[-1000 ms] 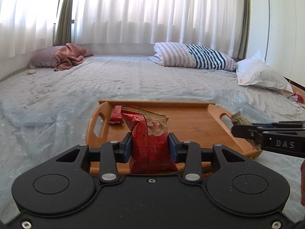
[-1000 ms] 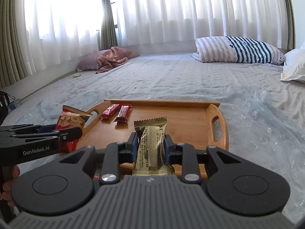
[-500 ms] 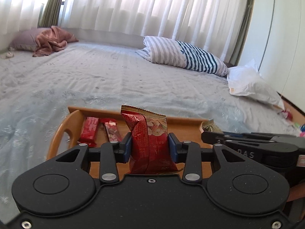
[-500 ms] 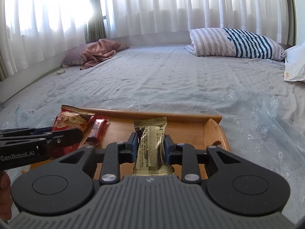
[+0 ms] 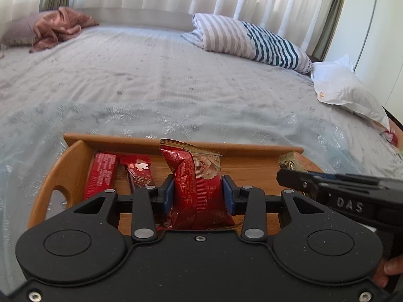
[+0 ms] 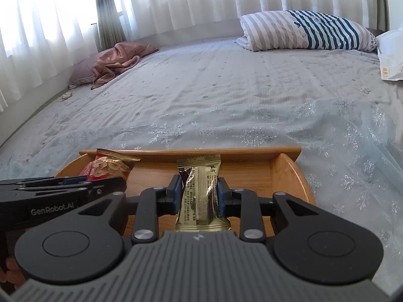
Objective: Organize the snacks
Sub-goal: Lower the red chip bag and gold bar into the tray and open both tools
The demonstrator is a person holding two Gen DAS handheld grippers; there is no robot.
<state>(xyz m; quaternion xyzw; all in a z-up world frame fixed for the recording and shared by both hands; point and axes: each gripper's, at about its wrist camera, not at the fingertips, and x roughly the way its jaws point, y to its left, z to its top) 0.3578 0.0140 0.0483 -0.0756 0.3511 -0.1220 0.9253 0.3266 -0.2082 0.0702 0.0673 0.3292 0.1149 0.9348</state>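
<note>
My left gripper (image 5: pixel 197 192) is shut on a red snack packet (image 5: pixel 199 176), held upright over the wooden tray (image 5: pixel 176 143). Two red snack bars (image 5: pixel 100 173) (image 5: pixel 139 172) lie in the tray's left part. My right gripper (image 6: pixel 197 192) is shut on a gold snack packet (image 6: pixel 199 191), held upright over the right half of the tray (image 6: pixel 287 173). In the left wrist view the right gripper (image 5: pixel 289 173) comes in from the right with the gold packet (image 5: pixel 289 161). In the right wrist view the left gripper (image 6: pixel 110 182) holds the red packet (image 6: pixel 110 167) at the left.
The tray sits on a pale grey bedspread (image 5: pixel 163 88). A striped pillow (image 5: pixel 252 41) and a white bag (image 5: pixel 345 88) lie at the far right, a pink cloth on a pillow (image 5: pixel 58 26) at the far left. Curtains close the back.
Both grippers have moved forward and lower over the tray, each still holding its packet. The two red bars came into fuller view at the left of the tray.
</note>
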